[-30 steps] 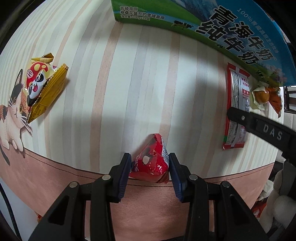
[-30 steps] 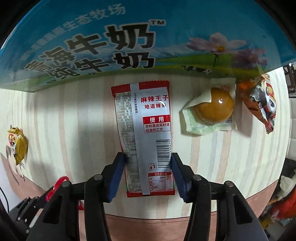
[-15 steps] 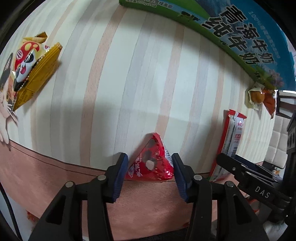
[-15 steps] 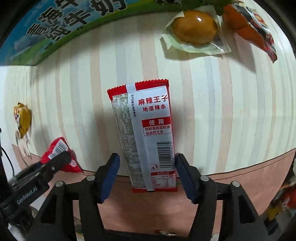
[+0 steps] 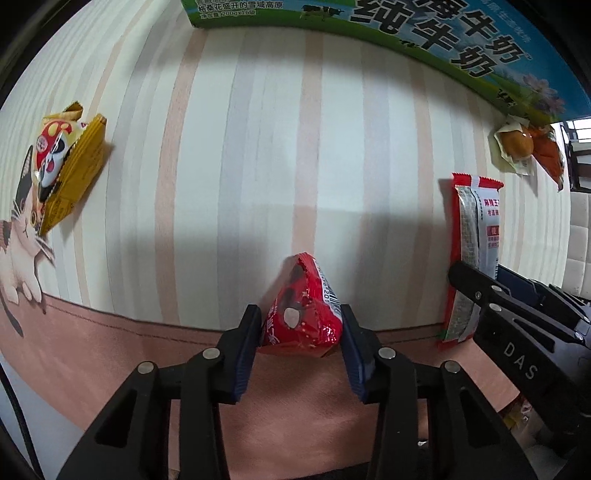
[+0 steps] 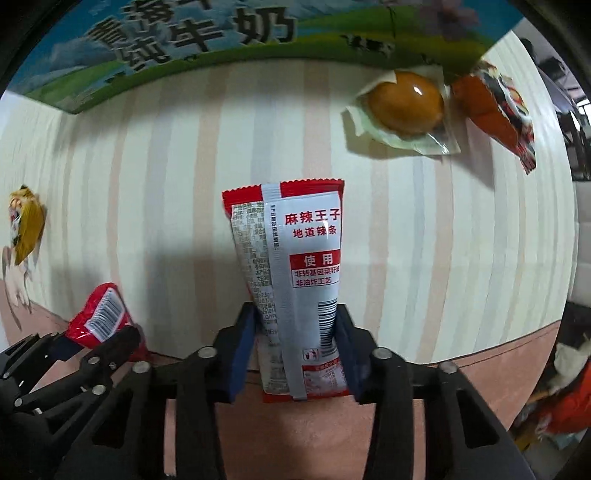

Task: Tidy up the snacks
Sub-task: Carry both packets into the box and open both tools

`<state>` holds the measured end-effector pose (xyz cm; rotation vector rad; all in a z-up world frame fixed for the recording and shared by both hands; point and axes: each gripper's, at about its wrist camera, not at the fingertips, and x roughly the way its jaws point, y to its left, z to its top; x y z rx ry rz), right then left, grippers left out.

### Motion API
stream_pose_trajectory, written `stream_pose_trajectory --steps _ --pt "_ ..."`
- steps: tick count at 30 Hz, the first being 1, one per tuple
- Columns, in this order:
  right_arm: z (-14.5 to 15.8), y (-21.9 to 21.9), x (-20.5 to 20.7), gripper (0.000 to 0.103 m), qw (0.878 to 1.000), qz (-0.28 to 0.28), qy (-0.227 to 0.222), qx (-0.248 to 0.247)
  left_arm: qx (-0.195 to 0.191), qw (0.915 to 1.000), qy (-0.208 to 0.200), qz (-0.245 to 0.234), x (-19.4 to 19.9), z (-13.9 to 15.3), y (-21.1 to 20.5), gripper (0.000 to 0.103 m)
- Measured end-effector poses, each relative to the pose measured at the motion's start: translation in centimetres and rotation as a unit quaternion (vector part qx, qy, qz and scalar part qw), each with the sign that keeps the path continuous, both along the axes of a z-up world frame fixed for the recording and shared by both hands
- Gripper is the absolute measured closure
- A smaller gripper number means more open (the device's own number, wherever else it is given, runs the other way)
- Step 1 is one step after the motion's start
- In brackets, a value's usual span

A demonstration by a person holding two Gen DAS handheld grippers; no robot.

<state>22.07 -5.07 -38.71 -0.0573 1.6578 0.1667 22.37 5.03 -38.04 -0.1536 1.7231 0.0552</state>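
Note:
My left gripper (image 5: 299,325) is shut on a small red triangular snack packet (image 5: 301,314) near the front edge of the striped tablecloth; the packet also shows in the right wrist view (image 6: 99,315). My right gripper (image 6: 295,343) is shut on the lower end of a long red-and-white spicy strip packet (image 6: 295,266), which bends between the blue pads and stands lifted off the cloth. It also shows in the left wrist view (image 5: 476,236), to the right of the left gripper.
A large blue-green milk carton box (image 5: 424,33) lies along the back. A wrapped brown egg (image 6: 404,101) and an orange packet (image 6: 495,110) sit back right. A yellow mask-print packet (image 5: 62,162) lies at the left. The pink cloth border (image 5: 110,354) marks the front edge.
Both grippers have closed further on their packets. The right gripper has lifted the long packet, and the box and egg look nearer in its view.

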Motion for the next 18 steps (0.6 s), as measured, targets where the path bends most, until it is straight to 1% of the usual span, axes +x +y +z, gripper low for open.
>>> stream_pose_trajectory --steps 3,5,7,8,10,13,14,18 --pt "0.5 0.3 -0.9 0.069 1.0 -0.007 0.0 0.016 0.002 1.0 -0.008 -0.001 -0.5 0.6 -0.3 0.064" --pt "1.4 -0.9 -1.2 0.07 0.999 -0.01 -0.003 0.031 -0.001 0.9999 -0.014 0.0 -0.9 1.1 -0.5 0.064" --pt "2.3 -1.1 -1.6 0.071 0.999 -0.01 -0.011 0.04 -0.004 0.9997 -0.023 0.004 -1.1 2.0 -0.4 0.064" --pt "2.4 -2.6 -1.6 0.071 0.999 -0.011 -0.012 0.048 -0.006 0.9996 -0.027 0.005 -0.7 2.5 -0.1 0.064" --pt "3.6 -3.6 -1.9 0.071 0.998 -0.014 -0.015 0.065 -0.014 0.9991 -0.038 0.011 -0.5 3.8 0.1 0.064" --pt "6.4 -4.7 -2.0 0.072 0.995 -0.022 -0.028 0.099 -0.029 0.9976 -0.062 0.014 0.1 6.4 0.3 0.064" --pt "7.2 -5.7 -2.0 0.072 0.994 -0.023 -0.032 0.106 -0.035 0.9967 -0.072 0.014 0.5 7.6 0.3 0.064" --pt "12.3 -7.5 -0.8 0.072 0.987 -0.034 -0.065 0.145 -0.055 0.992 -0.113 0.009 2.6 12.2 -0.1 0.064"
